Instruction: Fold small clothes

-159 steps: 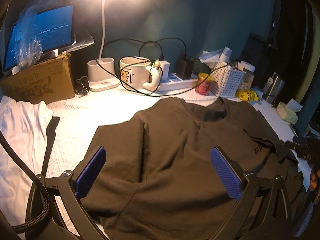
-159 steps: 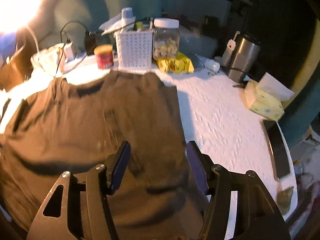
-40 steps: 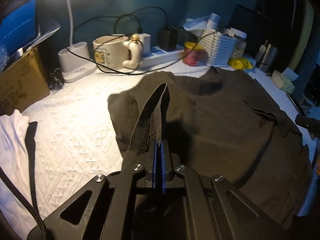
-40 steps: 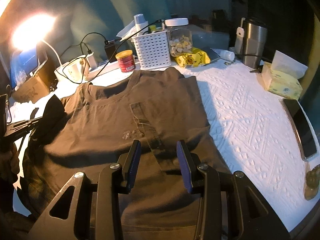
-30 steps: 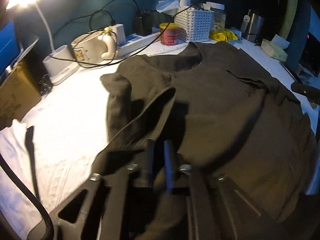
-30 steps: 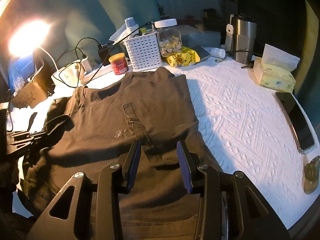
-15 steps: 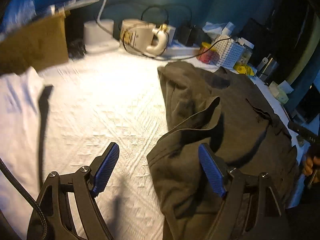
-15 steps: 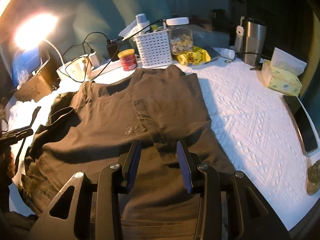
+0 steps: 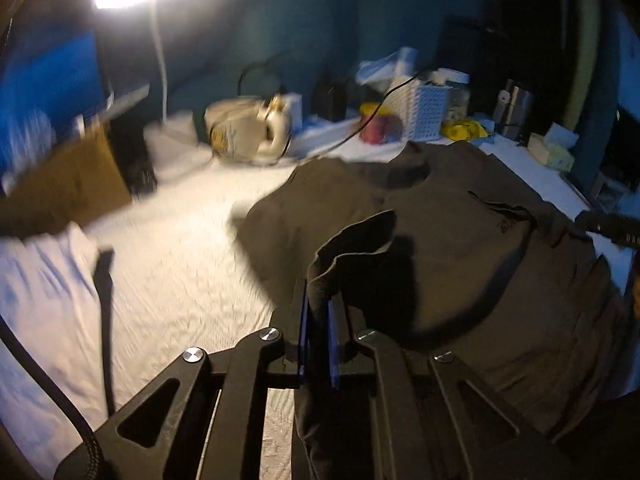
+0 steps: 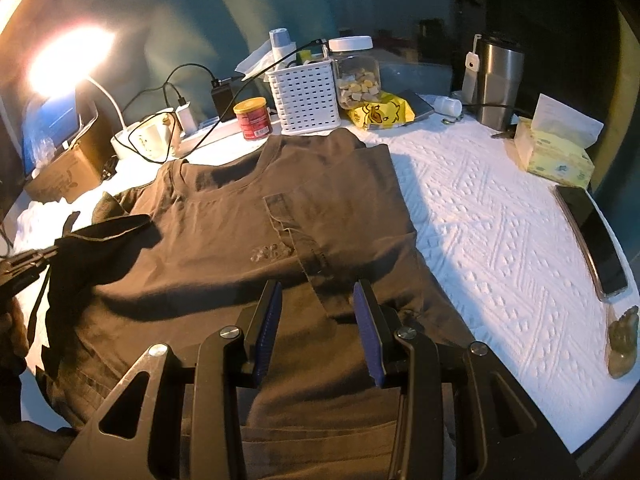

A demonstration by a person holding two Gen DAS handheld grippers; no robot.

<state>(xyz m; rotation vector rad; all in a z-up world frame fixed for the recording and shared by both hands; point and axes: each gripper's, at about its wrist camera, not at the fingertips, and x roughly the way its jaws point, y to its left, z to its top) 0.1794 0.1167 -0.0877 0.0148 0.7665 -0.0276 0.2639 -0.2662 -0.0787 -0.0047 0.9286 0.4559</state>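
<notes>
A dark brown T-shirt [image 10: 224, 240] lies spread on the white textured table cover, neck toward the back; it also shows in the left wrist view [image 9: 460, 248]. Its right sleeve [image 10: 312, 240] is folded in over the chest. My left gripper [image 9: 318, 312] is shut on the shirt's left side edge and holds a raised fold of cloth; it appears at the left edge of the right wrist view [image 10: 24, 264]. My right gripper [image 10: 318, 320] is open and empty, hovering over the shirt's lower middle.
A white garment [image 9: 44, 280] lies at the left. Along the back stand a cardboard box [image 10: 64, 168], lamp base, mug [image 10: 150, 136], power strip, red can [image 10: 254, 120], white basket [image 10: 306, 96], jar and steel tumbler [image 10: 498, 80]. A tissue box [image 10: 556, 152] and phone [image 10: 592, 236] lie right.
My left gripper, open half a second ago beside the shirt's left edge, has shut on that edge and lifted a fold. The right gripper has stayed open in place.
</notes>
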